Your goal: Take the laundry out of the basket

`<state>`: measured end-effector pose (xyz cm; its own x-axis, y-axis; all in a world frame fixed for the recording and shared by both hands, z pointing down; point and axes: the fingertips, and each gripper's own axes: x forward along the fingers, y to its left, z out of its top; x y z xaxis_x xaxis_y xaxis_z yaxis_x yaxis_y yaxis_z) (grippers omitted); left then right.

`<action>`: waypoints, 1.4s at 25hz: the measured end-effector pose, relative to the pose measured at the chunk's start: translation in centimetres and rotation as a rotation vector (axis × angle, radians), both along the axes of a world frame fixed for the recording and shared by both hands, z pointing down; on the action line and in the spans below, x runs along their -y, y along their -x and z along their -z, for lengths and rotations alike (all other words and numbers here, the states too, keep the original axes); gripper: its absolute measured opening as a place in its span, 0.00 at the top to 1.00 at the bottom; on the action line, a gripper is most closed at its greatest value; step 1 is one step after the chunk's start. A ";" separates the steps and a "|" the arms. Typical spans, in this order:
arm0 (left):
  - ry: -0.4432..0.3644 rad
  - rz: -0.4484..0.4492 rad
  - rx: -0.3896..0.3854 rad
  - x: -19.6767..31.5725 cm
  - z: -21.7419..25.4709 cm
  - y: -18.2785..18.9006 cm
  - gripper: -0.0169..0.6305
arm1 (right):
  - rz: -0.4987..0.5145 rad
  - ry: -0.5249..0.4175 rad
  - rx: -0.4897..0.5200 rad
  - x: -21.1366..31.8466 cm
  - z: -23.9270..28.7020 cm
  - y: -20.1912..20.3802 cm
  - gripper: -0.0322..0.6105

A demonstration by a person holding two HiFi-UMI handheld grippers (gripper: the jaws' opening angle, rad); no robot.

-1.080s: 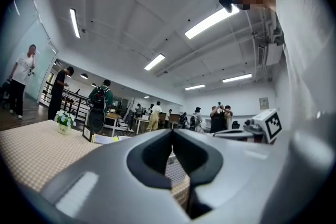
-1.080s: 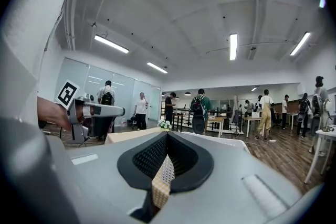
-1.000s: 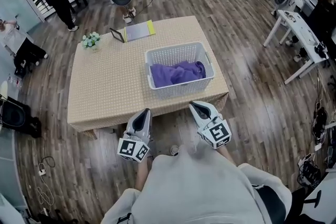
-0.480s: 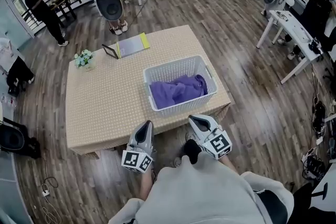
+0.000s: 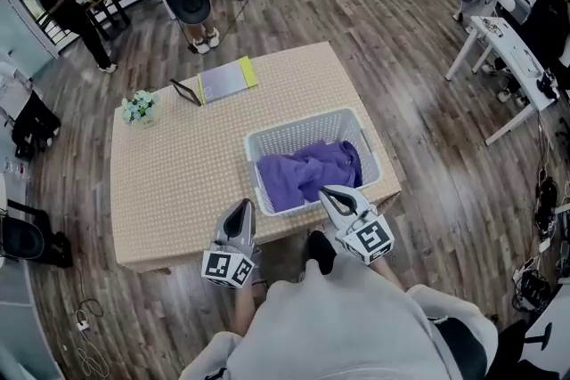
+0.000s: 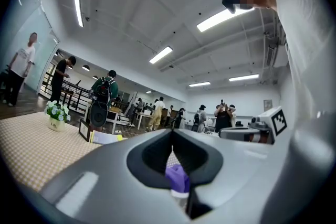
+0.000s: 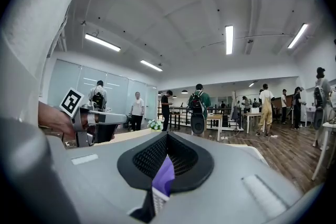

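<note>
Laundry (image 5: 307,173) lies heaped in the basket (image 5: 303,125) at the desk's (image 5: 178,178) near edge, within easy reach. Left gripper (image 5: 241,206) and right gripper (image 5: 329,192) point toward it, both closed, empty, nothing grasped yet.

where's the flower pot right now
In the head view the flower pot stands near the table's far left corner, just left of the small frame and well left of the basket.
</note>
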<state>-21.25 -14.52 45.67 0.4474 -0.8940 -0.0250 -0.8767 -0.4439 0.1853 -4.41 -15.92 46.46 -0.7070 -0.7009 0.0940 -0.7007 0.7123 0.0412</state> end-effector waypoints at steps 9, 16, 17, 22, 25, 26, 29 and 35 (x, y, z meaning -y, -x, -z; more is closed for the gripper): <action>-0.044 0.062 0.024 9.5 3.2 0.4 0.96 | -0.008 -0.038 0.065 10.5 2.5 -1.1 0.95; -0.020 0.102 0.067 14.0 3.6 0.5 0.96 | -0.009 -0.011 0.114 16.2 3.0 -2.4 0.95; -0.017 0.112 0.074 14.3 3.5 0.8 0.96 | -0.003 -0.006 0.114 16.8 2.8 -2.4 0.95; 0.037 0.134 0.081 14.7 1.7 1.9 0.96 | -0.005 0.057 0.110 18.0 1.3 -1.5 0.95; 0.073 0.118 0.078 15.4 0.0 2.7 0.96 | -0.021 0.093 0.097 18.8 0.4 -0.5 0.95; 0.091 0.107 0.077 15.6 -0.7 2.9 0.96 | -0.028 0.104 0.091 18.9 0.1 -0.3 0.95; 0.142 0.088 0.067 15.7 -2.6 3.1 0.96 | -0.044 0.141 0.066 18.6 -1.1 0.0 0.95; 0.211 0.058 0.049 16.2 -5.8 3.7 0.96 | -0.070 0.204 0.006 18.5 -4.1 -0.2 0.95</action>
<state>-24.91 -30.75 51.43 0.3914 -0.9012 0.1859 -0.9098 -0.3487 0.2250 -4.16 -34.39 50.57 -0.6585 -0.7150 0.2348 -0.7483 0.6553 -0.1031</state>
